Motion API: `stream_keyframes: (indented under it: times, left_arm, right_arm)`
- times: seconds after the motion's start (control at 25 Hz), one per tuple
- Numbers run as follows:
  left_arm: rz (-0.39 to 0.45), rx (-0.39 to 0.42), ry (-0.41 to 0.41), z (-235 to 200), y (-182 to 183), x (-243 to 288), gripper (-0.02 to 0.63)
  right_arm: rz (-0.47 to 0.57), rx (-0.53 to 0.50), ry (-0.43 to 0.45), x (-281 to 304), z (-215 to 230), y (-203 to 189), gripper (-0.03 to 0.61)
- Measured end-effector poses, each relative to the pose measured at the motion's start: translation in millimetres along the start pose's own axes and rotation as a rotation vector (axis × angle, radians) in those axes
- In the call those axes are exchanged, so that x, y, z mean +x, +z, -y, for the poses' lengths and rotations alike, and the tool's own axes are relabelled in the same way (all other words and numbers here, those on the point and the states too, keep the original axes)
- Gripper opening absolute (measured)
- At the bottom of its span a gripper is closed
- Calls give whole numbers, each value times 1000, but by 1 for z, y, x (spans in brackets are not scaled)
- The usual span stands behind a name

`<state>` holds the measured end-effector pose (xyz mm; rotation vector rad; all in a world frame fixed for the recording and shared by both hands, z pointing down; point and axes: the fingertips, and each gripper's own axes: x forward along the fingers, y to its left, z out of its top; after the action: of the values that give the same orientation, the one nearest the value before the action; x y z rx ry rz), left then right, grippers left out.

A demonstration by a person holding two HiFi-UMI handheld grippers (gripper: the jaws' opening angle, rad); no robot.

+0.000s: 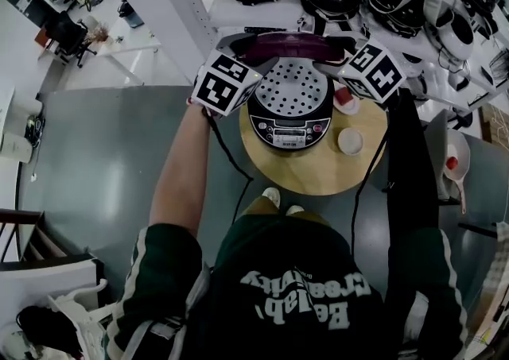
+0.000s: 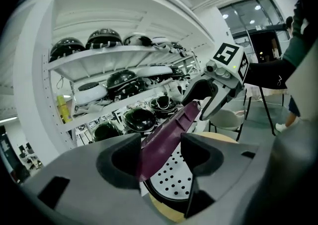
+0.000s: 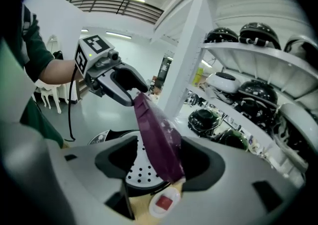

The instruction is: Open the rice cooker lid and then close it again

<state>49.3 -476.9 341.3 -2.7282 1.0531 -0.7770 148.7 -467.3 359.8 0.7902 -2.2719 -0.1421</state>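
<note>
On the round table (image 1: pixel 318 180) the cooker (image 1: pixel 290 124) is seen with its lid (image 1: pixel 285 47) raised steeply at the far side. The perforated plate (image 1: pixel 290 88) in the opening is exposed.

The lid rim is straddled from both ends, by the left gripper (image 2: pixel 160 142) and the right gripper (image 3: pixel 159 144). Both sets of jaws are spread wide. The rim is between them in each gripper view, but a gap is seen beside it, so nothing is clamped. One-sided contact at most is judged likely.

Risks:
- Lid is not gripped. If only nudged by one jaw face, it can slip out of the gap and be dropped shut hard, or thrown back against its hinge.
- If the two ends are pushed unevenly, the lid is twisted and the hinge is loaded sideways.
- Cooker is not held down. It could be slid or rocked on the table by an off-axis push.
- Dish (image 1: pixel 343 98) and cup (image 1: pixel 350 141) are parked just beside the cooker on the right. Either could be clipped by the right gripper as the lid is brought down.
- Latch may be missed if the closing press lands off-centre, and the lid would be left ajar.
</note>
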Motion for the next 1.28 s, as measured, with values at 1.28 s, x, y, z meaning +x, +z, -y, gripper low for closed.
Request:
stream_keyframes:
  times: [1.28]
  left_arm:
    - [-84,-378,-68,101,-153,19,215]
  right_arm:
    - [24,378,101,46,-115,-120,229]
